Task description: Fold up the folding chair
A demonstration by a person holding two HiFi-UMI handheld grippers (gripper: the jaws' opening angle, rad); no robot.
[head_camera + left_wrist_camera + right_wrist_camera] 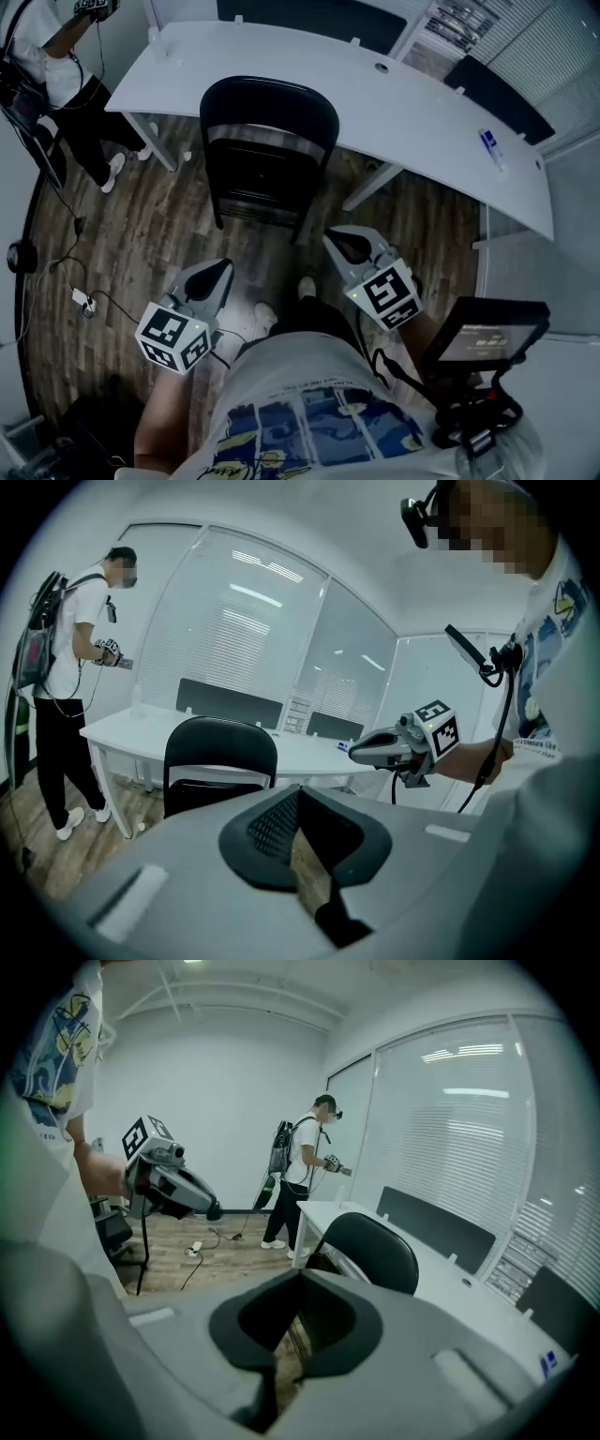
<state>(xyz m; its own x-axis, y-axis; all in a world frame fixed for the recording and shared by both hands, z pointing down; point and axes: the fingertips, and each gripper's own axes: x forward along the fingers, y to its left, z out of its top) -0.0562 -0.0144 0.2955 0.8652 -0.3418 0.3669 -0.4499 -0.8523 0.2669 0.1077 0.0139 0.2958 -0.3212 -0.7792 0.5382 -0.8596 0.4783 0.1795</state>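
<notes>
- Fingers are pressed together and empty on both the left gripper (217, 274) and the right gripper (339, 242).
- Folding chair (267, 141) stands unfolded at the counter (422, 103), ahead of both, untouched.
- Best spread them first, pinch the backrest (269, 108), then lift the seat (258, 178) by its front edge.

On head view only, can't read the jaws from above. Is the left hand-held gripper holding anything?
Observer: No. In the left gripper view, the left hand-held gripper has its jaws together with nothing between them.
Operator: And the right one?
Observer: In its own view, the right hand-held gripper is shut and empty too.
Operator: The bystander is cropped at my top left. What are they doing?
Observer: The person stands facing the blinds.
</notes>
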